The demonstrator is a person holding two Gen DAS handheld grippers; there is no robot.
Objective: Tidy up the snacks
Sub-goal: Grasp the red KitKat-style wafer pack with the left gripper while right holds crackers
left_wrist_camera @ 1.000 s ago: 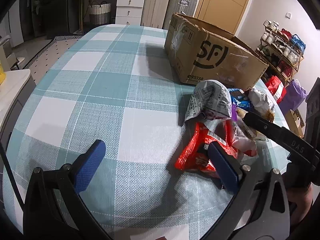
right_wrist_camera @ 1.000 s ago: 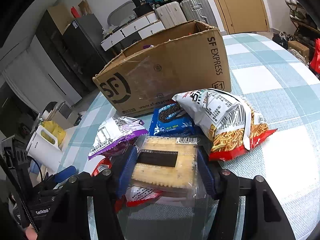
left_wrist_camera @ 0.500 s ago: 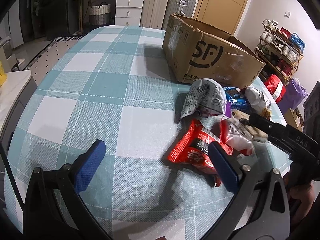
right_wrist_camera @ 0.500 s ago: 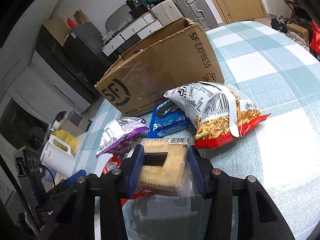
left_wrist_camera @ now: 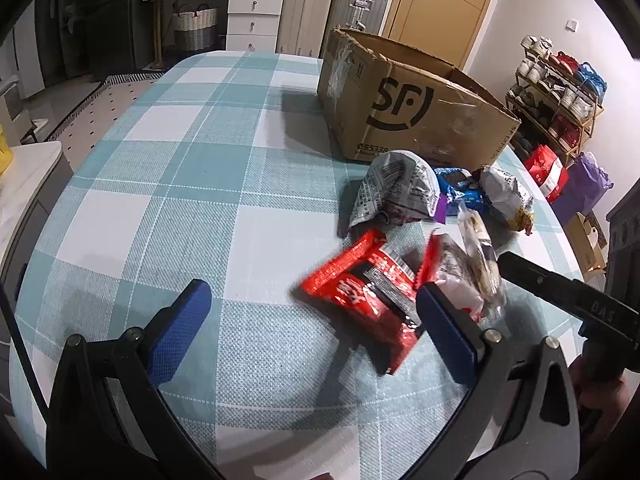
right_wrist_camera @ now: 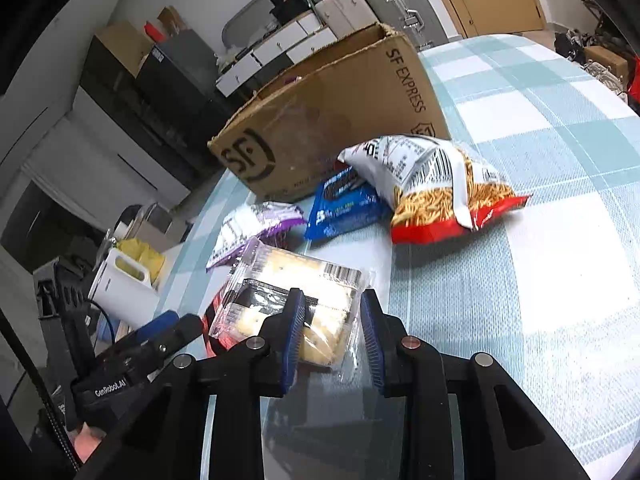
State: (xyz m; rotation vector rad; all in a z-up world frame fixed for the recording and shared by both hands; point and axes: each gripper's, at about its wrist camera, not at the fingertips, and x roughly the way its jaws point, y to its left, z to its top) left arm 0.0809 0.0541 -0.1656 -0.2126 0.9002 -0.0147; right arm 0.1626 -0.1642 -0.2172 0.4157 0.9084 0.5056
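- On the checked surface [left_wrist_camera: 168,184], five snack packs lie loose in front of the open cardboard box [left_wrist_camera: 404,120]; I judge the sorting barely begun, with all of them left to move.
- Right claw [right_wrist_camera: 332,336]: its jaws have just been closing, and the pads now press on the near end of the clear cracker pack [right_wrist_camera: 288,300], so that pack is gripped. Whether it has left the surface I cannot tell.
- Left claw [left_wrist_camera: 316,328] stands wide open over the surface and holds nothing; its right pad is just beside the red wrapper [left_wrist_camera: 364,292].
- Waiting packs: the purple-edged bag [right_wrist_camera: 256,228], the blue cookie pack [right_wrist_camera: 344,208] and the noodle-snack bag [right_wrist_camera: 436,188], all near the box wall.
- Those three sit between the gripped pack and the box, so the carry probably must pass above them.
- The red wrapper lies partly under the cracker pack and could be dragged along.
- Suitcases [left_wrist_camera: 332,12] and drawers [left_wrist_camera: 252,8] stand well behind.
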